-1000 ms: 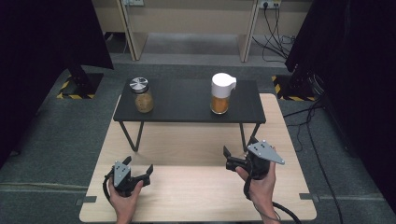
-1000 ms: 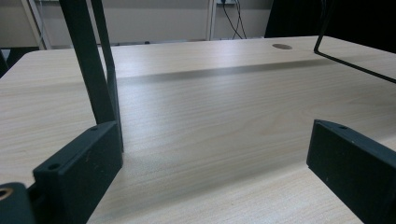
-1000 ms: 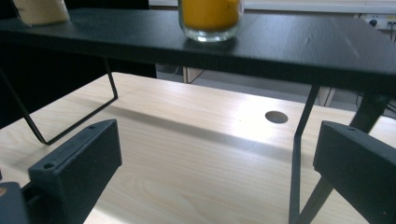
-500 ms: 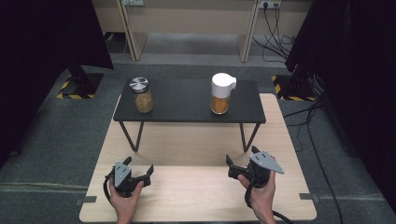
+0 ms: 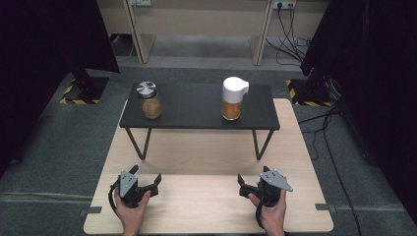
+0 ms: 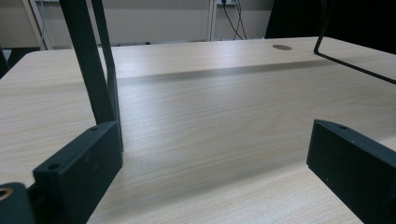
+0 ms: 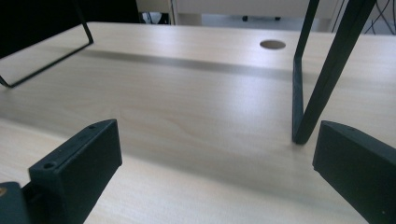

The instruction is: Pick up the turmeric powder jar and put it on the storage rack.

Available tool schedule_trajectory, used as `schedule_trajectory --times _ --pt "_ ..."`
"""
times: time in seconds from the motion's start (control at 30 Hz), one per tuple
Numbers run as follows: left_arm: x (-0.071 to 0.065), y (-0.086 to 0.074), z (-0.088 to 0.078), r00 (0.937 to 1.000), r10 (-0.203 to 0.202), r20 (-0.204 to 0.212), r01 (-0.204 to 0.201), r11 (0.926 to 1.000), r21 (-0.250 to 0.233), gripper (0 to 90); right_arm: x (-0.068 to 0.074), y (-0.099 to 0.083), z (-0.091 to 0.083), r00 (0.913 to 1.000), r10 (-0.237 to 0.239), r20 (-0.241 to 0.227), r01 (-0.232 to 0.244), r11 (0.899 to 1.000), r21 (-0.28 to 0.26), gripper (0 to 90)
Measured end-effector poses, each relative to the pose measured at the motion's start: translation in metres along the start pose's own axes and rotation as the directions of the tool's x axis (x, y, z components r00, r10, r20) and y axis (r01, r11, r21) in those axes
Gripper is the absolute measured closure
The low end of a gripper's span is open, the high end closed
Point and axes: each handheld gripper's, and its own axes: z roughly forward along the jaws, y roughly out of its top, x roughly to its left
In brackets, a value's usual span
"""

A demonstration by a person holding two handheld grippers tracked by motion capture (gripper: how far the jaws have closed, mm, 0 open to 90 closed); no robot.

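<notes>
Both claws, left and right, gape wide, seemingly well short of the jars.

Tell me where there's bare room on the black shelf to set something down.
The widest free patch lies between the jar and the white-lidded pitcher. Narrow strips remain at both ends of the black shelf. Nowhere looks crowded.

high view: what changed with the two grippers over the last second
The right gripper sank toward the near edge of the wooden table and settled low; its grey plate dropped closer to the person. It holds nothing, fingers open. The left gripper barely moved, also open and empty. The glass jar with the metal lid and the white-capped jar stayed in place on the black stand.
</notes>
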Motion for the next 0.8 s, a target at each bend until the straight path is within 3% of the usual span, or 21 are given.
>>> schedule_trajectory --times 0.4,0.8 --pt "0.0 -0.001 0.0 1.0 0.0 -0.002 0.0 1.0 -0.003 2.4 -0.001 -0.014 0.007 0.9999 0.012 0.011 -0.013 0.999 0.05 1.6" --pt "0.0 -0.001 0.0 1.0 -0.004 -0.002 0.003 1.0 -0.005 2.4 0.002 -0.017 0.01 0.9993 0.022 0.029 -0.024 0.997 0.08 1.8"
